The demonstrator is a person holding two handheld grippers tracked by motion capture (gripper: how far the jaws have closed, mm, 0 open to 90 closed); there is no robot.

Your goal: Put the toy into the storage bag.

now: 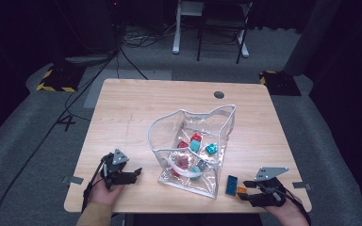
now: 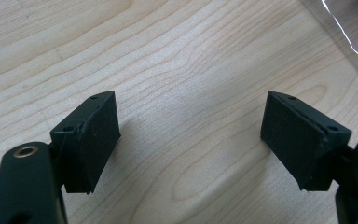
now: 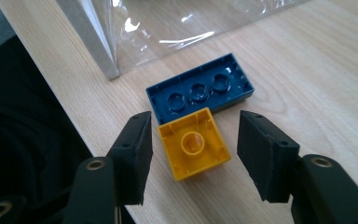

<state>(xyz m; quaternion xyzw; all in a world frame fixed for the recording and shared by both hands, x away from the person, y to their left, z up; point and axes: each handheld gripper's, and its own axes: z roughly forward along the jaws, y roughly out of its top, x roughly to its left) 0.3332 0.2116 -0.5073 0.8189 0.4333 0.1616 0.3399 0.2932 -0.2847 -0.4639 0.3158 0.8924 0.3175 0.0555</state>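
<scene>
Right tool (image 3: pixel 193 140) sits low w/ jaws apart astride the yellow brick (image 3: pixel 194 143), pads not yet touching; brick lies studs-down on the table (image 3: pixel 307 70) near its front edge, touching the blue brick (image 3: pixel 200 88) beside the clear bag (image 1: pixel 193 146). To grip well, centre both pads on opposite walls, squeeze evenly w/o nudging blue. Left tool (image 2: pixel 189 144) is released, over bare wood.
</scene>
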